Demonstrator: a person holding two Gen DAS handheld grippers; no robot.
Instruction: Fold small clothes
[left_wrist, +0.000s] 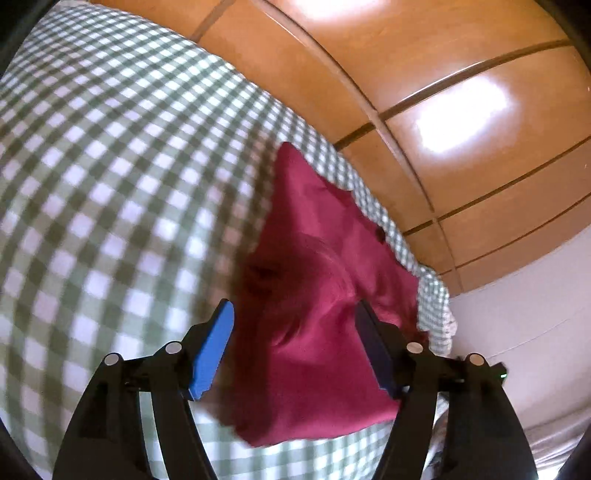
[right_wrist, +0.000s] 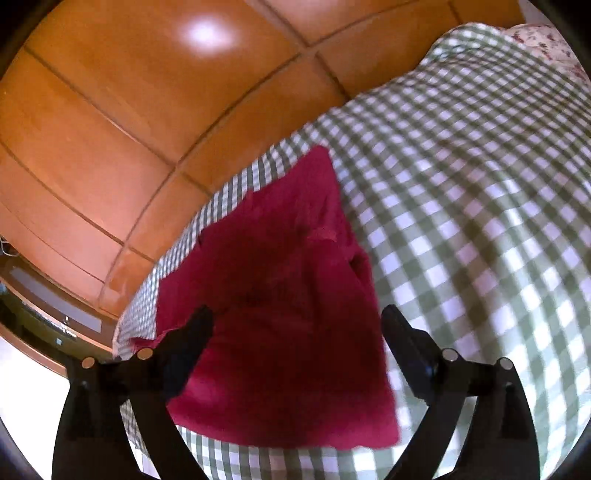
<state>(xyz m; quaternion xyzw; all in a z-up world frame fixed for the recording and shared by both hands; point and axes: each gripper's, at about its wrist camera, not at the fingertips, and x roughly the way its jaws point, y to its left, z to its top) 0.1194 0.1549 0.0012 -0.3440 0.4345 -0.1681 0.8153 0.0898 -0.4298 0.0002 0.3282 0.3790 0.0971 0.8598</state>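
Note:
A dark red small garment (left_wrist: 314, 295) lies folded on the green-and-white checked cloth (left_wrist: 110, 184), close to the cloth's edge. My left gripper (left_wrist: 295, 314) is open, its blue-padded fingers spread above the garment's near part, holding nothing. In the right wrist view the same red garment (right_wrist: 280, 295) lies on the checked cloth (right_wrist: 461, 221). My right gripper (right_wrist: 297, 317) is open, its black fingers spread wide over the garment, holding nothing.
Orange-brown floor tiles (left_wrist: 461, 110) lie beyond the cloth's edge, also in the right wrist view (right_wrist: 129, 110). A white surface (left_wrist: 517, 314) is at the right. A floral fabric (right_wrist: 546, 40) sits at the far corner. Dark furniture (right_wrist: 44, 314) stands at the left.

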